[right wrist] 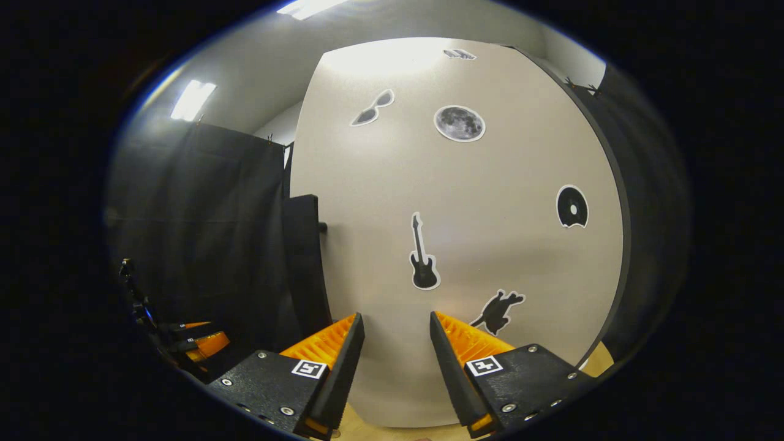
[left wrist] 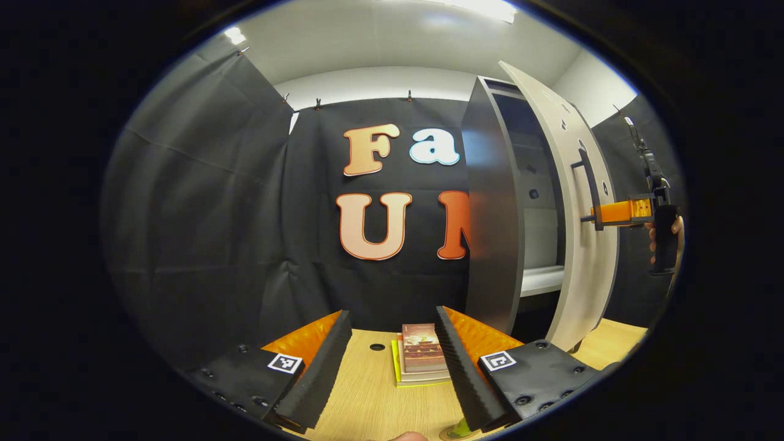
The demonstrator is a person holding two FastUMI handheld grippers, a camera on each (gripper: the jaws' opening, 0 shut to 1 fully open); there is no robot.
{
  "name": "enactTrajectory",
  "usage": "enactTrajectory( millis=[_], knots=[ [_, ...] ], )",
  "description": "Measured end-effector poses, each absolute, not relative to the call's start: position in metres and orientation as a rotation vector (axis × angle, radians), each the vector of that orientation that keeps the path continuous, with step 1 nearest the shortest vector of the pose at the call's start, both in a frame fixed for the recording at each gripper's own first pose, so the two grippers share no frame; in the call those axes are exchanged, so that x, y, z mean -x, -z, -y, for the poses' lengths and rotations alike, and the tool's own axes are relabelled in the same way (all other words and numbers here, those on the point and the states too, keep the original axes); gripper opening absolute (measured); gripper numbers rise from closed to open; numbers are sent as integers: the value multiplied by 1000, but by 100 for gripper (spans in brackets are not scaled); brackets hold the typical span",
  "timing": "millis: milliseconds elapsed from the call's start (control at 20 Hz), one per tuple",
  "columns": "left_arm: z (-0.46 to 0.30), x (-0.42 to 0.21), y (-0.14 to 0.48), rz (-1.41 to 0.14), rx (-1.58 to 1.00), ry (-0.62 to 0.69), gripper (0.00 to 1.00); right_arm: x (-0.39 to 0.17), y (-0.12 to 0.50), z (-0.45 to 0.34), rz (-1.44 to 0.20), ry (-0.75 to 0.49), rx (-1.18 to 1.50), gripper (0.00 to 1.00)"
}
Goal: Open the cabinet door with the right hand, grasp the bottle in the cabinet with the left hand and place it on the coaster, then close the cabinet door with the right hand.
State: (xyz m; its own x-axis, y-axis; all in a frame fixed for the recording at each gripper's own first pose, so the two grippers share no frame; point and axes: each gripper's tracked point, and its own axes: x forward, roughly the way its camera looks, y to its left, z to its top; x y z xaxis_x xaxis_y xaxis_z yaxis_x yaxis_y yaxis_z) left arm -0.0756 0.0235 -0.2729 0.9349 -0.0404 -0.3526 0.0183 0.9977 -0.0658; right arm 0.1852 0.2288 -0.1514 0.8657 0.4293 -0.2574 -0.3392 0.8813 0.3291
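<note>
The tall grey cabinet [left wrist: 490, 214] stands on the right of the wooden table, and its pale door [left wrist: 576, 202] is swung partly open. Pale shelves [left wrist: 542, 278] show inside. My right gripper [left wrist: 612, 213], held by a hand, points at the door's front, just beside the dark bar handle [left wrist: 589, 184]. In the right gripper view the door [right wrist: 490, 233] with its stickers is close ahead. There my right gripper [right wrist: 397, 343] is open with nothing between its fingers, and the handle [right wrist: 304, 257] lies to its left. My left gripper [left wrist: 392, 343] is open and empty above the table.
A stack of books [left wrist: 422, 355] lies on the wooden table [left wrist: 367, 398] just ahead of my left gripper. A small green thing [left wrist: 456, 430] peeks out at the bottom edge. Black cloth walls close the booth. The left gripper [right wrist: 199, 343] shows low on the left in the right gripper view.
</note>
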Motion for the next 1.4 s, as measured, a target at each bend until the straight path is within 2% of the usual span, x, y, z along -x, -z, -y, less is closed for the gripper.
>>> enactTrajectory(
  millis=[300,850,1400],
  knots=[
    [-35,73,273,-352,102,10,90,-192,127,-231,-244,-395,-256,69],
    [-47,67,286,-373,94,-10,91,-204,139,-233,-272,-338,-209,68],
    [-11,60,262,-356,110,19,89,-211,144,-237,-298,-306,-145,68]
  ],
)
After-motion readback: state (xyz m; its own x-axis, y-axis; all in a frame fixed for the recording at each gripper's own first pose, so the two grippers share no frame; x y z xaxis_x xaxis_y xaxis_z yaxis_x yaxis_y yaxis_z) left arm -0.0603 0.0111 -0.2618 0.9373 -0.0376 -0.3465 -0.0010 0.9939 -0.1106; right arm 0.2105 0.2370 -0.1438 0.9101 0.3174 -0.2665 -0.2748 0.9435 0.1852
